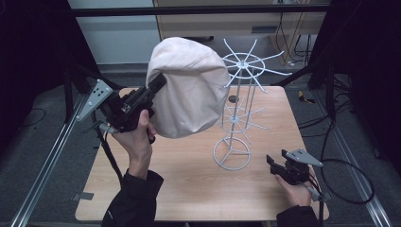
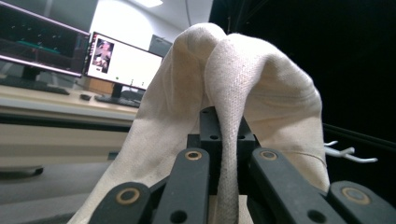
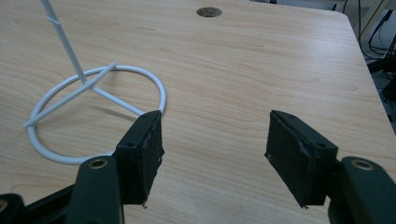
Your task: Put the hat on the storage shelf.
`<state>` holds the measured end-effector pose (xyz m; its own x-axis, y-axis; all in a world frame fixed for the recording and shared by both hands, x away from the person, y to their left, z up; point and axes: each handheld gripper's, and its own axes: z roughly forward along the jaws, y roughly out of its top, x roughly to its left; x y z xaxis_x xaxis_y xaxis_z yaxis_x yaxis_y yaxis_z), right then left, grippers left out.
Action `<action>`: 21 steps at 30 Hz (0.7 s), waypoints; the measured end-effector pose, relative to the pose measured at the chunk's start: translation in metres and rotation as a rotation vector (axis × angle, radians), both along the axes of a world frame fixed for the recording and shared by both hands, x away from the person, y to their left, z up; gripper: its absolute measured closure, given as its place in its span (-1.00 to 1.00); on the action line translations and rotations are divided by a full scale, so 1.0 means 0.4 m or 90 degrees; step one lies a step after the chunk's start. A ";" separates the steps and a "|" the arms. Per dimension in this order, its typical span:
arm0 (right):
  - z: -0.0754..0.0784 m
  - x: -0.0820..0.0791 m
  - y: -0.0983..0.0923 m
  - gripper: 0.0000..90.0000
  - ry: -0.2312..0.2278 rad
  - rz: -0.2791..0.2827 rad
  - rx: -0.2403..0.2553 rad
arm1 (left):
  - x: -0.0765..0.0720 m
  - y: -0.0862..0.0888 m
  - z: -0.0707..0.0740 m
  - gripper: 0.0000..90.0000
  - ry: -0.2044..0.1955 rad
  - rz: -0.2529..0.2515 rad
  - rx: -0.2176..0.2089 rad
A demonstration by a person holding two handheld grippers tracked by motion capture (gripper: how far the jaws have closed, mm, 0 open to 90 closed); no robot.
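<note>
Currently left gripper (image 1: 158, 85) fingers are pinching cream hat (image 1: 189, 87) (right gripper (image 3: 215, 154) released); seating crown squarely over white rack (image 1: 243, 64) advisable.

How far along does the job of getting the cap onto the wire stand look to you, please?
Done: the left gripper has the beige cap pinched and lifted. In hand: it hangs beside the white wire stand, on no prong yet. Left: hanging and releasing it. The right gripper rests open by the stand's base.
</note>
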<state>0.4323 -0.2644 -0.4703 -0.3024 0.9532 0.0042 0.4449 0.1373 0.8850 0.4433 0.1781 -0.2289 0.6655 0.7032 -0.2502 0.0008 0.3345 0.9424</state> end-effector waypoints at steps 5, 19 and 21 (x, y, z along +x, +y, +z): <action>-0.001 0.001 -0.001 -0.19 0.001 -0.001 -0.003 | 0.011 0.011 -0.021 0.95 0.017 0.001 0.006; -0.001 0.000 0.001 -0.20 0.006 -0.001 -0.002 | 0.041 0.031 -0.075 0.94 0.057 0.010 0.024; -0.001 0.000 0.001 -0.20 0.005 -0.001 -0.001 | 0.043 0.031 -0.080 0.94 0.061 0.011 0.027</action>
<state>0.4324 -0.2641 -0.4708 -0.3011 0.9536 0.0054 0.4520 0.1377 0.8813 0.4604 0.1904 -0.2610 0.6279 0.7258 -0.2810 0.0856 0.2944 0.9518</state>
